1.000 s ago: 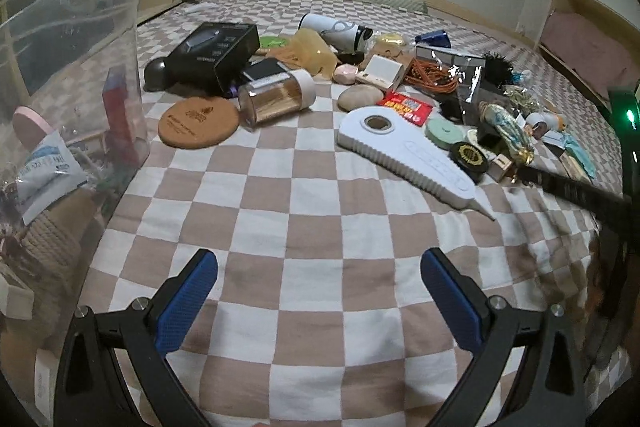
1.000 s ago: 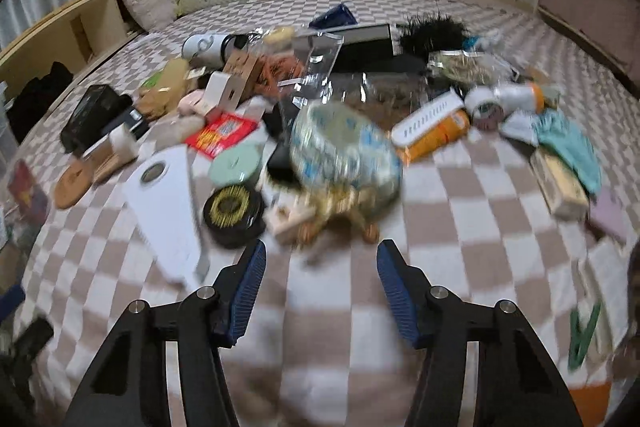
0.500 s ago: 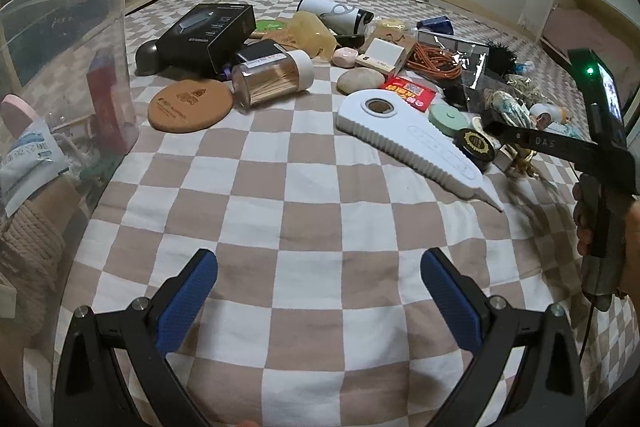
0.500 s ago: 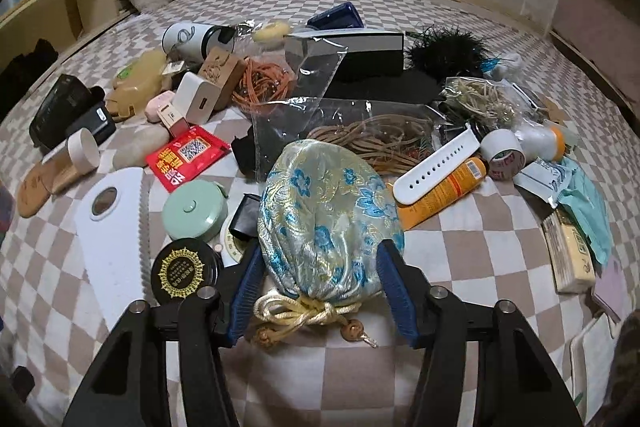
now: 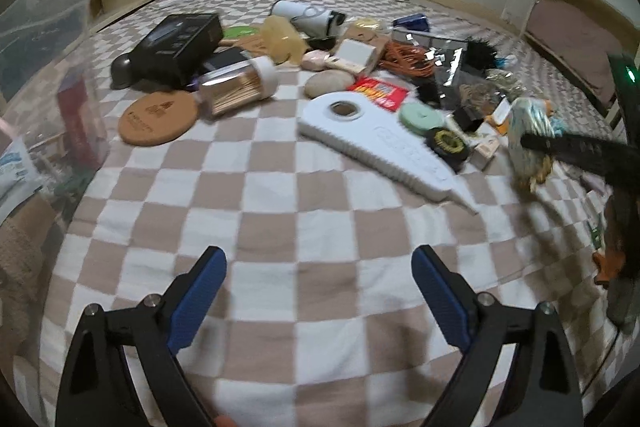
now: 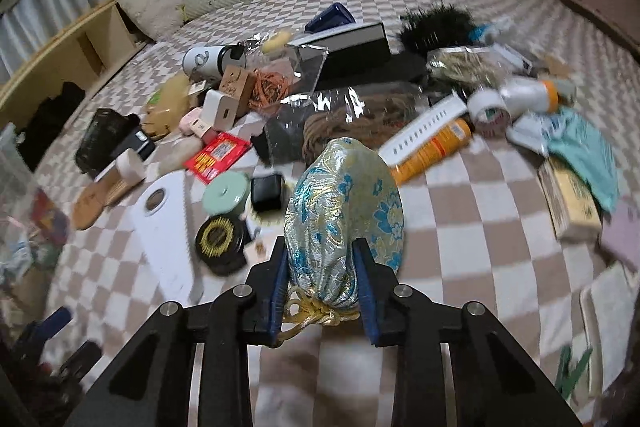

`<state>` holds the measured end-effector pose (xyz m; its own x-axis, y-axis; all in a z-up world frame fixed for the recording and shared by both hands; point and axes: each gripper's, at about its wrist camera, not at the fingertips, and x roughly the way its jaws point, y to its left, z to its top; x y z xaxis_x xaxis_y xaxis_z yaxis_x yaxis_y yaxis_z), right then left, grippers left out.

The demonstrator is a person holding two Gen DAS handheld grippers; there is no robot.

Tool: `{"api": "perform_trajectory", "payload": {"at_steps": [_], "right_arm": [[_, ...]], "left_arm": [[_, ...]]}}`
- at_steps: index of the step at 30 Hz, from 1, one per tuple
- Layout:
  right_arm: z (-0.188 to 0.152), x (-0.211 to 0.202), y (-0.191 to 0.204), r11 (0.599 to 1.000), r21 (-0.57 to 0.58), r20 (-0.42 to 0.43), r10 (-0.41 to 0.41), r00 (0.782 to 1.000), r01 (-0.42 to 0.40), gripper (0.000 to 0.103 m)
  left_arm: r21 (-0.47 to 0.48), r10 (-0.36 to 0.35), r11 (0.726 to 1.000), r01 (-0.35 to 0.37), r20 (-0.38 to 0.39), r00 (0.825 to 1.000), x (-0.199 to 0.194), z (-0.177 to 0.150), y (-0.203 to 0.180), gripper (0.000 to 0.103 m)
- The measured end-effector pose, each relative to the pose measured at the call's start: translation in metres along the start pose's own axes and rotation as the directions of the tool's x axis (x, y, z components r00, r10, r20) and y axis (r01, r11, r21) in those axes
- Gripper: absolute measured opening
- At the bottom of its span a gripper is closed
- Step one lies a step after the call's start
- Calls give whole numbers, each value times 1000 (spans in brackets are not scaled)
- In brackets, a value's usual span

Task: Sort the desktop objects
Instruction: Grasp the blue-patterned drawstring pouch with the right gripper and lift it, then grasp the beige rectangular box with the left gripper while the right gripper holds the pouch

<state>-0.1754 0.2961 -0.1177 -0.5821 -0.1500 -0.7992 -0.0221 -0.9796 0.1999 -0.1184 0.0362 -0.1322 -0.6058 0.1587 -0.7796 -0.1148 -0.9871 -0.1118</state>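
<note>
A pale brocade pouch [image 6: 344,195] with blue flowers and a gold cord sits between the pads of my right gripper [image 6: 322,251]. The jaws are closing and press on its gathered neck. In the left wrist view the same pouch [image 5: 528,123] shows at the far right, blurred, with the right gripper's black finger across it. My left gripper [image 5: 318,267] hovers over bare checkered bedspread [image 5: 280,187]. Its jaws are wide and closing slightly, with nothing between them.
A clear plastic bin [image 5: 48,27] with sorted items stands at the left. Clutter covers the bed: a white wedge-shaped board [image 5: 384,143], a cork coaster [image 5: 158,117], a toothpick jar [image 5: 236,87], a black box [image 5: 180,39], an orange tube [image 6: 436,147], a tape roll [image 6: 488,111].
My right gripper moved up to the pouch, took it between its pads and closed on its neck. The left jaws narrowed a little; the left hand stayed in place.
</note>
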Motion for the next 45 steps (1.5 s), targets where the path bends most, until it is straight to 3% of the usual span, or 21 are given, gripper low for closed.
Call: {"api": "perform_trajectory", "payload": {"at_steps": [8, 14, 23, 25, 29, 31, 33, 37, 45], "right_arm": [[-31, -35, -18, 993, 92, -13, 69, 998, -68, 31], [-48, -46, -34, 979, 180, -12, 100, 995, -96, 31], [-51, -45, -45, 962, 240, -10, 138, 990, -132, 31], [-53, -46, -48, 960, 247, -6, 138, 990, -133, 31], [-53, -51, -58, 955, 266, 15, 128, 992, -128, 31], [-53, -51, -63, 951, 281, 24, 129, 991, -131, 31], [-53, -49, -69, 944, 301, 29, 134, 991, -136, 31], [-55, -47, -77, 929, 338, 29, 148, 989, -149, 31], [-56, -47, -77, 927, 346, 24, 147, 989, -147, 31]], "left_arm": [[121, -64, 991, 55, 71, 995, 12, 37, -54, 93], [227, -106, 969, 94, 43, 993, 39, 56, -91, 93], [402, -179, 901, 163, 3, 984, 74, 54, -157, 89], [404, -197, 895, 191, -27, 980, 83, 55, -167, 71], [417, -223, 879, 231, -70, 972, 95, 54, -181, 60], [417, -214, 878, 237, -103, 971, 102, 49, -186, 49], [427, -212, 875, 228, -85, 973, 100, 45, -187, 48], [436, -205, 875, 210, -61, 977, 97, 43, -189, 22], [441, -130, 893, 90, 63, 989, 83, 38, -187, 19]]}}
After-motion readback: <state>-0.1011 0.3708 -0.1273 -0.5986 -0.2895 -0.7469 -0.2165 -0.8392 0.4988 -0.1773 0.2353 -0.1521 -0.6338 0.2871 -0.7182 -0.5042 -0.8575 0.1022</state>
